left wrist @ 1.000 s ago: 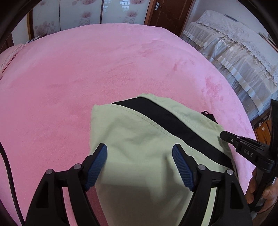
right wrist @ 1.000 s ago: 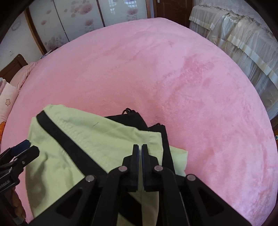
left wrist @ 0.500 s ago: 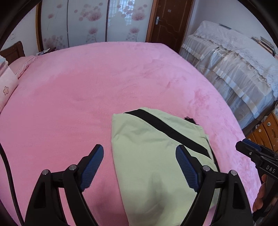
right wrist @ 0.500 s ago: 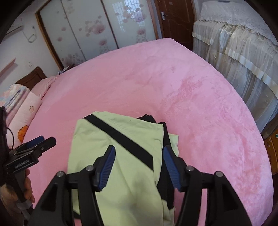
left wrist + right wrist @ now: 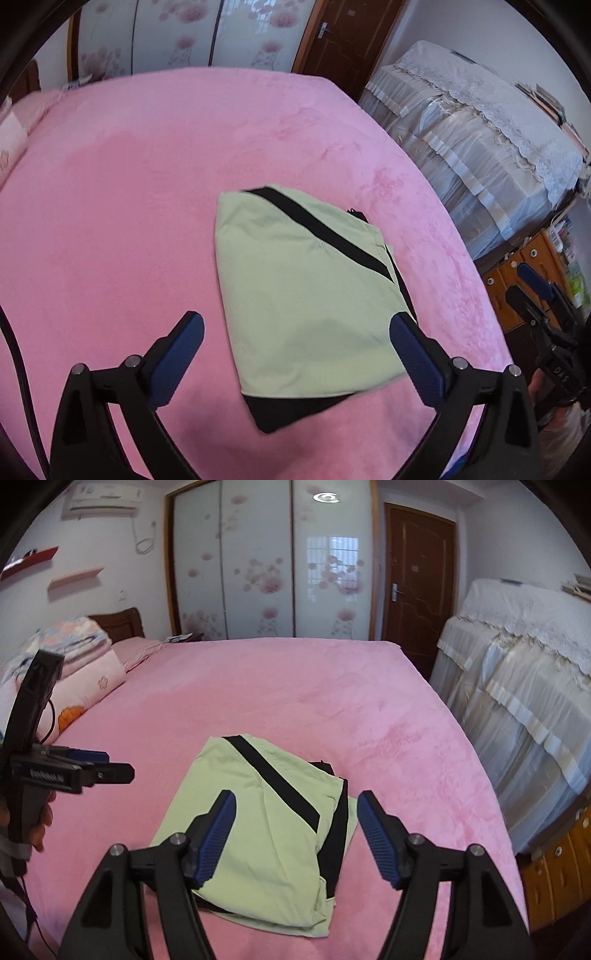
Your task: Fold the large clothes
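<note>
Already folded, pale green garment [image 5: 303, 295] with black stripe lying flat on the pink bed [image 5: 129, 203], left tongs [image 5: 295, 354] and right tongs [image 5: 295, 834] above it, both opening, nothing gripped between them.

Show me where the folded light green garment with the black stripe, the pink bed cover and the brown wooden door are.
Folded light green garment with black stripe [image 5: 295, 302]: left wrist view, middle of green top panel.
Pink bed cover [image 5: 129, 203]: left wrist view, bare area left of the garment.
Brown wooden door [image 5: 417, 583]: right wrist view, upper door panel.
</note>
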